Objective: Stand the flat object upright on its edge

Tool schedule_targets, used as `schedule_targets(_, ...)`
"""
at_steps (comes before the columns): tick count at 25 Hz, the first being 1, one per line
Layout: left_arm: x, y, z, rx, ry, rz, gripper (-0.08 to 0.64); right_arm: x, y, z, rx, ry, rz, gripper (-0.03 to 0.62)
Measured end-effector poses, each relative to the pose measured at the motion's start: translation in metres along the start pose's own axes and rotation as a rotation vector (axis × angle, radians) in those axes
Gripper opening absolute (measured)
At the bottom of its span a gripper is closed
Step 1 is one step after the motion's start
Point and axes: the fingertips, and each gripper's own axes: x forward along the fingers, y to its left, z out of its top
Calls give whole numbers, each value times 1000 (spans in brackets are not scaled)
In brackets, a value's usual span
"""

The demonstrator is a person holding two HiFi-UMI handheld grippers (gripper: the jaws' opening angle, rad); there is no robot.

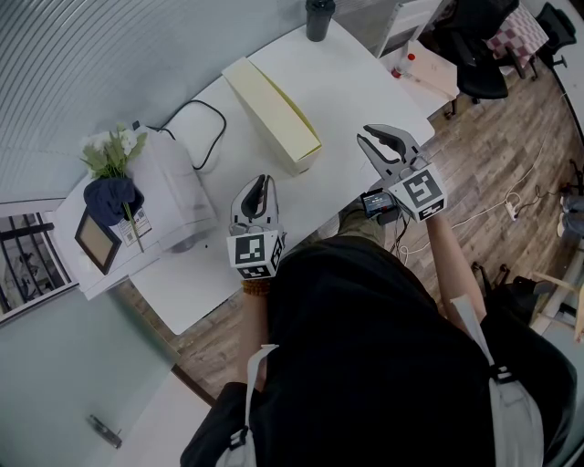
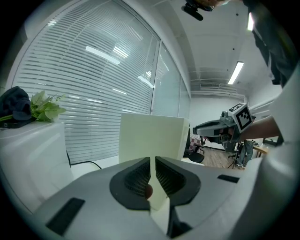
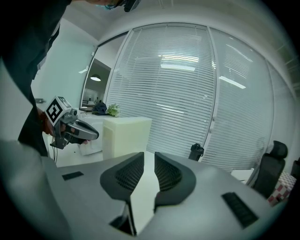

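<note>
The flat cream box point(image 1: 274, 111) stands upright on its long edge on the white table point(image 1: 365, 87), running from the back left toward the front right. In the left gripper view the cream box point(image 2: 150, 138) rises straight ahead; in the right gripper view it point(image 3: 125, 136) stands to the left. My left gripper point(image 1: 258, 182) hovers just short of the box's near end, shut and empty. My right gripper point(image 1: 374, 135) hangs to the right of that end, clear of the box, its jaws a narrow gap apart with nothing between them.
A black bottle point(image 1: 319, 18) stands at the table's far end. A white machine point(image 1: 173, 196) with a black cable point(image 1: 205, 119), a potted plant point(image 1: 111, 153) and a picture frame point(image 1: 96, 242) sit at the left. Office chairs point(image 1: 479, 55) stand on the wood floor at the right.
</note>
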Motion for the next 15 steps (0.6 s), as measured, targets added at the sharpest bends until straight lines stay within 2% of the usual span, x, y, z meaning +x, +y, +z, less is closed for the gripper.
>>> schedule_targets(15, 1, 1, 0, -6, 1, 0, 38, 1, 1, -2, -7, 10, 8, 63)
